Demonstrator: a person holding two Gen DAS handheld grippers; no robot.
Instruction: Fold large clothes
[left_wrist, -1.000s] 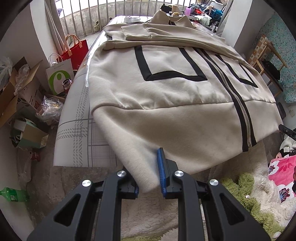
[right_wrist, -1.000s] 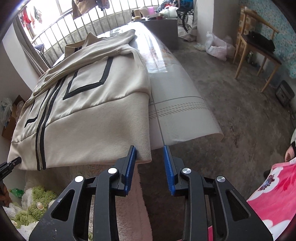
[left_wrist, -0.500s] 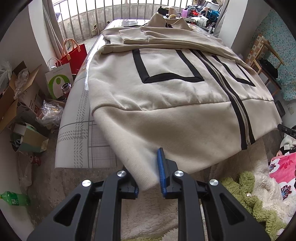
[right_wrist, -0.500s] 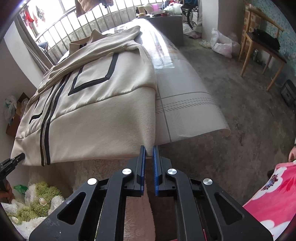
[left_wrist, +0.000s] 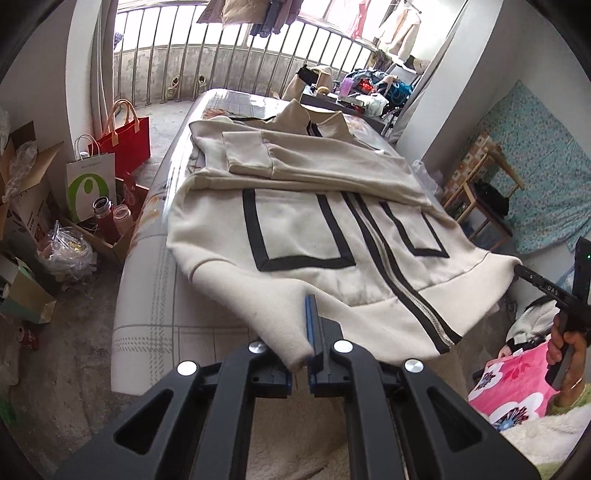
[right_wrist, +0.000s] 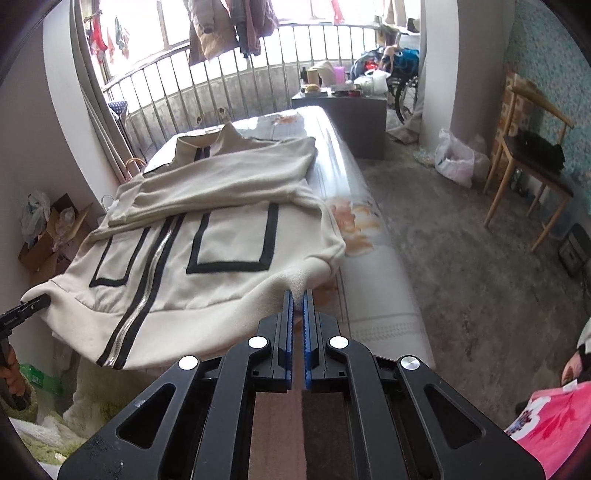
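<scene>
Lived-in home, bedroom by enclosed balcony. Long mattress (left_wrist: 147, 332) with printed cover on bare concrete floor (right_wrist: 461, 258). Laundry (right_wrist: 229, 33) hanging over barred balcony railing (left_wrist: 221, 70). Shopping bags (left_wrist: 110, 155), cardboard boxes (left_wrist: 22, 206), drink bottles (left_wrist: 110, 218) crowd one wall. Wooden chair (right_wrist: 532, 173) against patterned blue wall covering (left_wrist: 535, 166). Cluttered low table (right_wrist: 340, 99), bicycle wheel (right_wrist: 404, 96) at far end.

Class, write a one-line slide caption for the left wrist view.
Left gripper shut on the hem corner of a cream zip-up jacket with black trim, lifting it off the table.
</scene>
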